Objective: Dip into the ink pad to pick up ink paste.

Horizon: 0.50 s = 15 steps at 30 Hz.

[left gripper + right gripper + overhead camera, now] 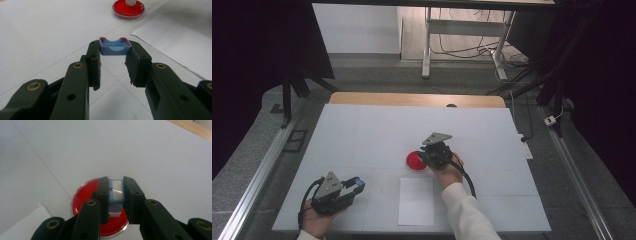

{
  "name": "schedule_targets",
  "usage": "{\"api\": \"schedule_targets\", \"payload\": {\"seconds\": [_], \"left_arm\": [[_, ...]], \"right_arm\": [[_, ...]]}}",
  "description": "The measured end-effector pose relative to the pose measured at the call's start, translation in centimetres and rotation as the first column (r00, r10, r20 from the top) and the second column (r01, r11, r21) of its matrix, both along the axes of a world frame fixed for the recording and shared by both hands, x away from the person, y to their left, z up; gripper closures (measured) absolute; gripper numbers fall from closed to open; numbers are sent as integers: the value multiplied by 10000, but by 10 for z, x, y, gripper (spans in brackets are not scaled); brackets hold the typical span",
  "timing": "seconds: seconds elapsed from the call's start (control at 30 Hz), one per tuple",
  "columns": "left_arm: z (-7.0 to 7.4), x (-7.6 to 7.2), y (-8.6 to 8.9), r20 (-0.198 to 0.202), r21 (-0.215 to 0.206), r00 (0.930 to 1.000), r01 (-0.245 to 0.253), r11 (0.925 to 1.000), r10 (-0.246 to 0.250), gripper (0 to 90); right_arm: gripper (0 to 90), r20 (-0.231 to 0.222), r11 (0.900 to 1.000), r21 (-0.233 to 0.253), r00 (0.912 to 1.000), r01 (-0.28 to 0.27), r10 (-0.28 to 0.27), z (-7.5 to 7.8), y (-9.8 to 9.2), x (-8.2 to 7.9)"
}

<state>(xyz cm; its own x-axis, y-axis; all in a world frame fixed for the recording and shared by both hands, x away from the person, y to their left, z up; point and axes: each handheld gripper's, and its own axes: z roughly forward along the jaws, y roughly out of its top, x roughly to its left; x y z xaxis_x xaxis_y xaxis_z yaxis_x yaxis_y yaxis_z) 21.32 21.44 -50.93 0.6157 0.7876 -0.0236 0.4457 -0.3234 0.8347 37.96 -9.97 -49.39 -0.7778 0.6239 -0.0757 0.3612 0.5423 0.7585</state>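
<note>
— What does the right claw hold?
— It pinches a small blue-and-white stamp over the red dish, near the middle of the table.
— And the left claw?
— It grips a blue cap near the table's front left corner, beside the white paper sheet.
</note>
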Motion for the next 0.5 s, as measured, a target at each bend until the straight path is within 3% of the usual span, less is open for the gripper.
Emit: {"api": "schedule_targets", "payload": {"seconds": [0.23,0.5], "left_arm": [[0,0,0,-15,-4,10000,13,10000,-13,650],[0,0,1,-12,-11,10000,-19,10000,19,650]], "right_arm": [[757,32,9997,-245,10000,-22,23,0,1,-1],[755,67,10000,-51,10000,-23,23,2,1,-1]]}}
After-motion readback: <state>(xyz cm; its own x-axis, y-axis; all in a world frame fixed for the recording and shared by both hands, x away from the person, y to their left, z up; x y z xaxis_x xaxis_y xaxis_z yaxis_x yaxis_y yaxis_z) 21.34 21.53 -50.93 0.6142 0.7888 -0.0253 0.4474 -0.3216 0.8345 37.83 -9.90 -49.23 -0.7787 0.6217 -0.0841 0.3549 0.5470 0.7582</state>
